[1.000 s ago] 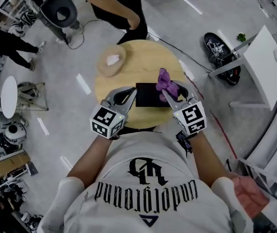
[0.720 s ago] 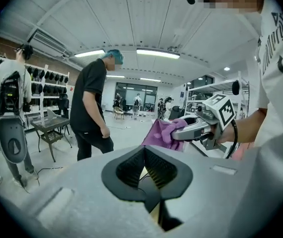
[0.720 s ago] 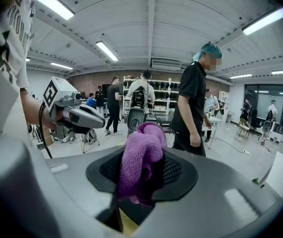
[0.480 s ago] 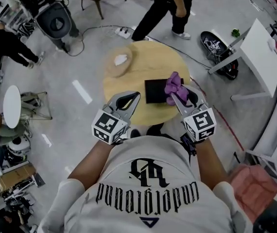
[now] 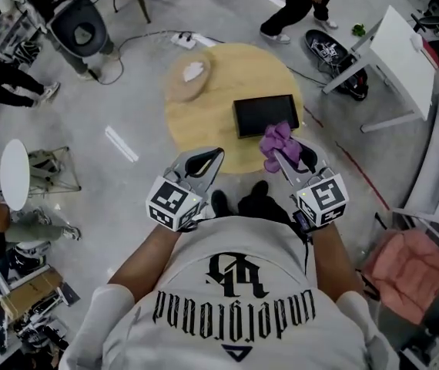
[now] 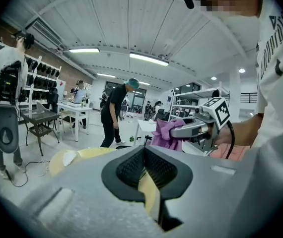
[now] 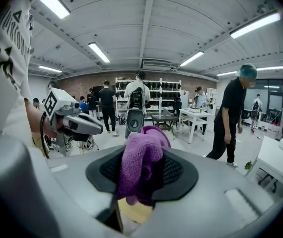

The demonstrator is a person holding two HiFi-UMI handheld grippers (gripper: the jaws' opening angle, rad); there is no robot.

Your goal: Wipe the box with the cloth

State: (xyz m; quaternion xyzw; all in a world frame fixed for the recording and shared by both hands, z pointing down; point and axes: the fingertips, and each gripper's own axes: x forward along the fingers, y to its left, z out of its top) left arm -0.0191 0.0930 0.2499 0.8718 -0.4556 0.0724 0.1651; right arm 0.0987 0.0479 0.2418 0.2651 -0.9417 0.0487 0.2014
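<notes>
Left gripper (image 5: 217, 155): jaws pressed together with nothing between them, lower centre-left of the head view, over the near edge of the round wooden table (image 5: 204, 126). Right gripper (image 5: 276, 155): clamped on the purple cloth (image 5: 279, 138), which is bunched and sticks out past the tips, centre-right of frame at the table's near right edge. The black box (image 5: 264, 115) lies flat on the table, upper centre. The cloth is right at its lower right corner; can't tell if they touch. A tan shallow basket (image 5: 179, 87) with something white in it sits at the table's upper left edge. The tabletop is pale wood. The floor (image 5: 119, 99) is glossy grey with light streaks, and cables run across the top of the frame. A white table (image 5: 395, 52) is at upper right, a small round white table (image 5: 13, 172) at far left and a pink cushion (image 5: 408, 272) at lower right. A person's legs (image 5: 300, 10) are at the top edge. The gripper views show a high white ribbed ceiling, strip lights, a brick back wall, shelving and several people standing.
</notes>
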